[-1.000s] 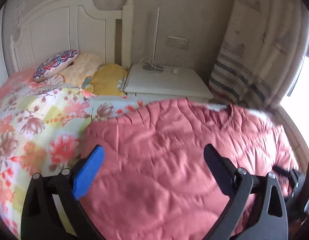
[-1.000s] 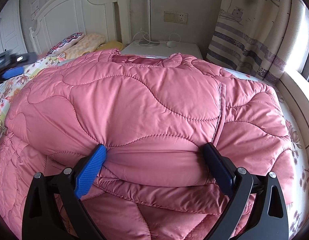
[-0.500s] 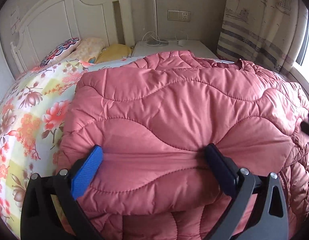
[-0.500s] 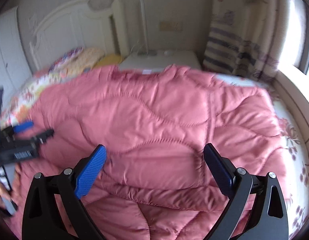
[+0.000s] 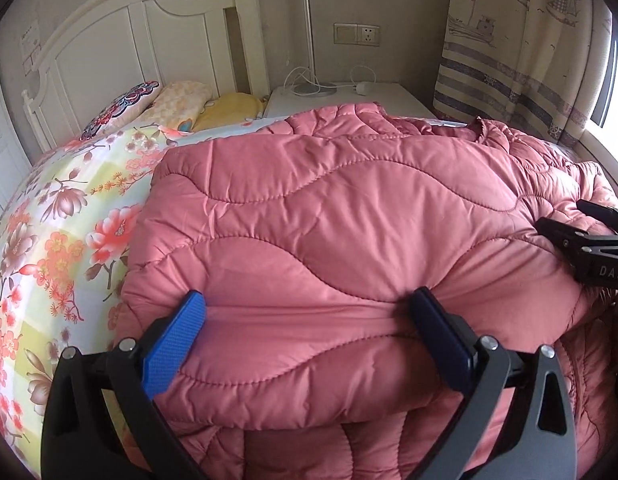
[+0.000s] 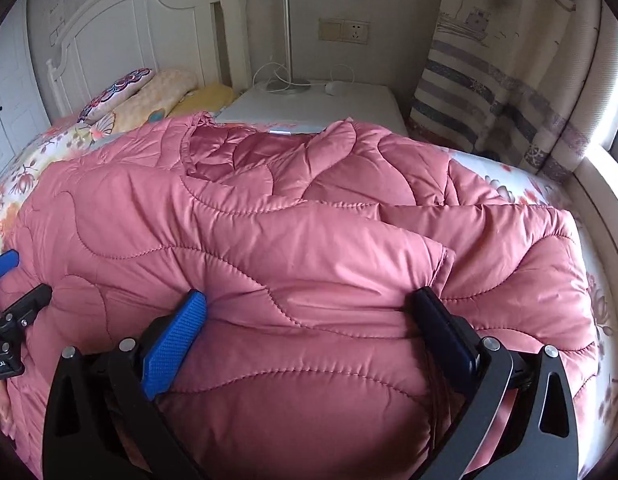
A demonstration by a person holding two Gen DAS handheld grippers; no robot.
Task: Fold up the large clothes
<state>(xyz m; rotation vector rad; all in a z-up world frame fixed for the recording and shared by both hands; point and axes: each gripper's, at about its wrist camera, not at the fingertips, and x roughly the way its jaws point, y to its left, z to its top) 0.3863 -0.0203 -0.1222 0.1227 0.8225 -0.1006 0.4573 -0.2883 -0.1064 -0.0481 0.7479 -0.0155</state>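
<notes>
Right gripper (image 6: pixel 307 324) back against coat (image 6: pixel 309 240)

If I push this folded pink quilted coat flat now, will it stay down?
Probably not fully: the pink quilted coat looks puffy and bulges between the open jaws, so expect springback. Its sheen suggests layers may slide. It drapes limply over the floral bedsheet.

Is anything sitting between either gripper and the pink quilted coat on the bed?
Nothing visible. The left gripper and right gripper each have a bulging fold of the pink quilted coat directly between their wide-spread fingers, with no other object intervening.
</notes>
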